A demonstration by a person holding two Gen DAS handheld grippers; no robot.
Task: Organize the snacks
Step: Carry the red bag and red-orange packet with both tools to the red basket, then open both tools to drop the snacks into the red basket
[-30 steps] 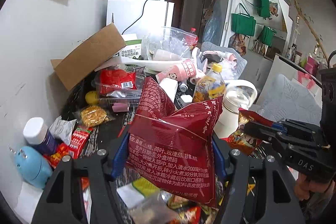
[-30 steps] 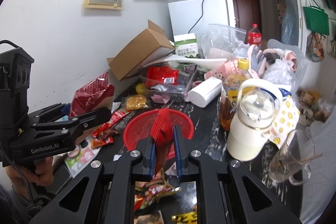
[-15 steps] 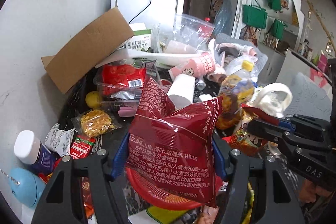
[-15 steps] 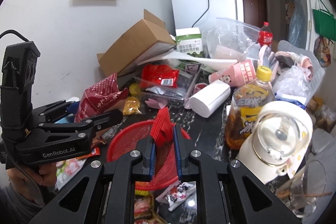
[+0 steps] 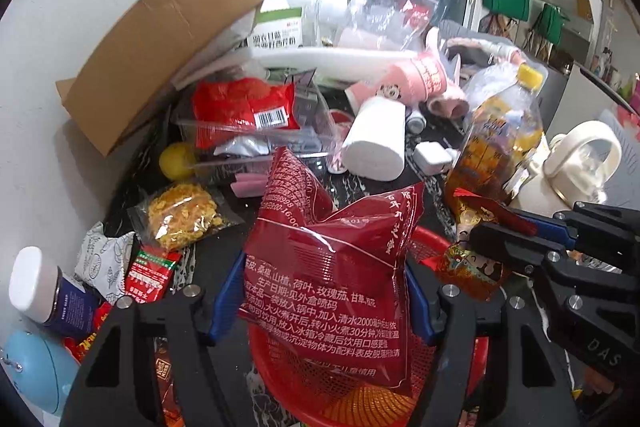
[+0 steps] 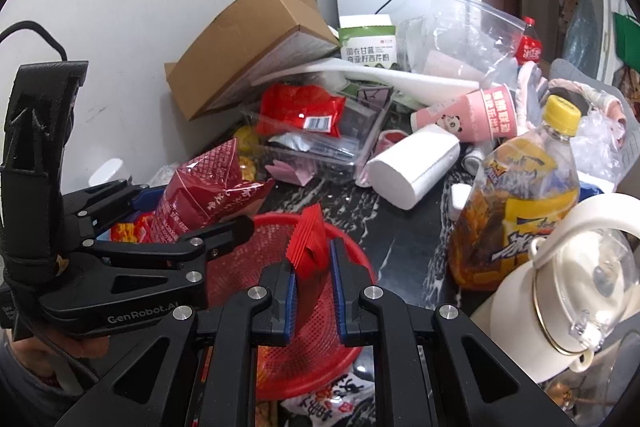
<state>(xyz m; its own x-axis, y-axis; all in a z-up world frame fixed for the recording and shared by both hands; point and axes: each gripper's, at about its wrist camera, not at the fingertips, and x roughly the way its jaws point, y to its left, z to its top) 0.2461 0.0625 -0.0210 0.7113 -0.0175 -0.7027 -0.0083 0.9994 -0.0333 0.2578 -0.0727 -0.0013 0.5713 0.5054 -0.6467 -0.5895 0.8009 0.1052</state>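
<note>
The left gripper [image 5: 326,301], clamped on a dark red bag [image 5: 332,275], and the right gripper [image 6: 313,293], pinching a small red packet [image 6: 307,241], hang over the red basket [image 6: 248,279], apparently mid-delivery, release seemingly next.

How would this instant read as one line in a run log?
left hand-held gripper: shut on large red bag | right hand-held gripper: shut on small red packet | both over red basket
</note>
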